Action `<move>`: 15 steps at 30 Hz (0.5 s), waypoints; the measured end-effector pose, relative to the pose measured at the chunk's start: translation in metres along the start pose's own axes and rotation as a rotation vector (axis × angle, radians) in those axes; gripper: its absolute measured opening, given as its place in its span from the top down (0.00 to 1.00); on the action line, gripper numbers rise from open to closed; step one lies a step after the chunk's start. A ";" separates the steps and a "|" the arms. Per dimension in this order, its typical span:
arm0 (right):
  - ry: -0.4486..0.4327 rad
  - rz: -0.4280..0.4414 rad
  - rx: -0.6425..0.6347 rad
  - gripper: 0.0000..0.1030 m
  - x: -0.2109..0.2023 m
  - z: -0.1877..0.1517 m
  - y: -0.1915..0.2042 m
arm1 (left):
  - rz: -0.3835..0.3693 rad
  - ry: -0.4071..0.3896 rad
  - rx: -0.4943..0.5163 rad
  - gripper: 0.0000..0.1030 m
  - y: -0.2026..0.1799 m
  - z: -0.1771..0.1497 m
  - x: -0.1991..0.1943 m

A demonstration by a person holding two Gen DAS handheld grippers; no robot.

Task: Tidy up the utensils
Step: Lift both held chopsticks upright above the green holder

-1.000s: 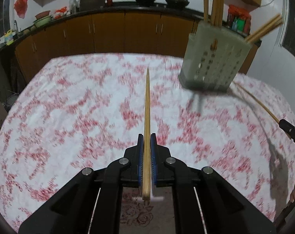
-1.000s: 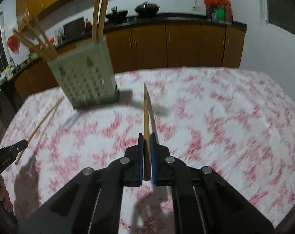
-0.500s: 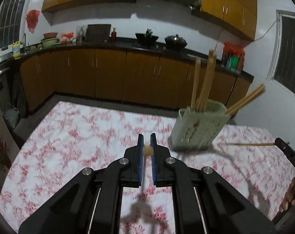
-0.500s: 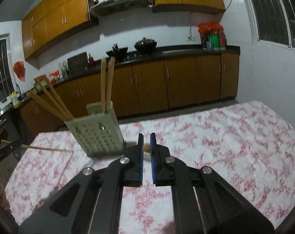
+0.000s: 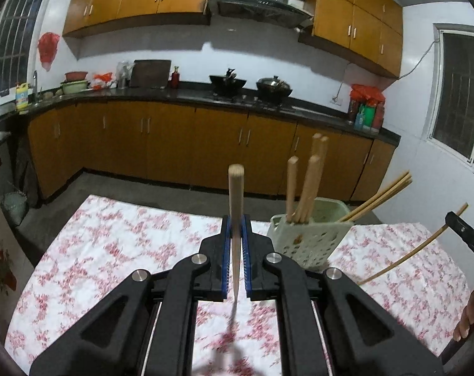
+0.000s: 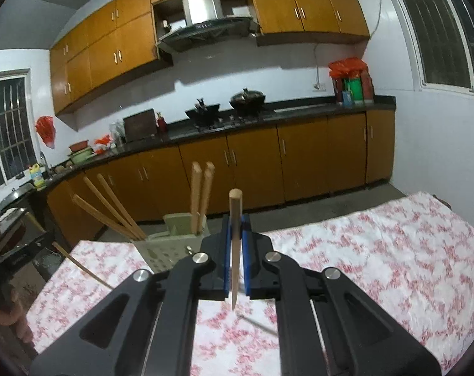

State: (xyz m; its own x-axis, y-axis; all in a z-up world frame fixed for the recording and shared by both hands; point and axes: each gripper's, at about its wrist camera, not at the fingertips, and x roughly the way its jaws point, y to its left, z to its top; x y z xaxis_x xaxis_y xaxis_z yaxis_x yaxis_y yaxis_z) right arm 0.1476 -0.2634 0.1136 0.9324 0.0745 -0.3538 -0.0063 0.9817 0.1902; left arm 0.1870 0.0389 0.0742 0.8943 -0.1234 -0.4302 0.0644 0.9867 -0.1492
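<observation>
We clamp a light, stiff, slippery chopstick (image 5: 236, 219) low down in each hand-held gripper (image 5: 236, 263), near the holder (image 5: 309, 239).

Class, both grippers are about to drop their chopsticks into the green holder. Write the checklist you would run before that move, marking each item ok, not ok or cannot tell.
1. Left gripper clamps its chopstick: ok.
2. Right gripper clamps its chopstick: ok.
3. Both chopsticks point thick end up: ok.
4. Holder stands upright on the tablecloth: ok.
5. Either chopstick is over the holder's opening: not ok, both are beside it.
6. Free room inside among the chopsticks already there: cannot tell.
</observation>
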 end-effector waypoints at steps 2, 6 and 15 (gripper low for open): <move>-0.016 0.020 -0.002 0.92 -0.004 0.007 0.004 | -0.015 -0.012 0.001 0.93 -0.004 0.005 -0.002; -0.051 0.072 0.006 0.92 -0.012 0.023 0.010 | -0.044 -0.039 -0.005 0.93 -0.014 0.015 -0.007; -0.153 0.142 0.006 0.92 -0.021 0.060 0.032 | -0.142 -0.165 -0.045 0.93 -0.046 0.055 -0.019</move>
State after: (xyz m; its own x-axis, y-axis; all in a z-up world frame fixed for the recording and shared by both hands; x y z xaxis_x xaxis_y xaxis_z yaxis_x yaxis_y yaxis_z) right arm 0.1496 -0.2443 0.1824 0.9662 0.1841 -0.1803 -0.1398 0.9623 0.2334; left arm 0.1915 0.0023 0.1385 0.9380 -0.2387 -0.2513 0.1789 0.9544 -0.2389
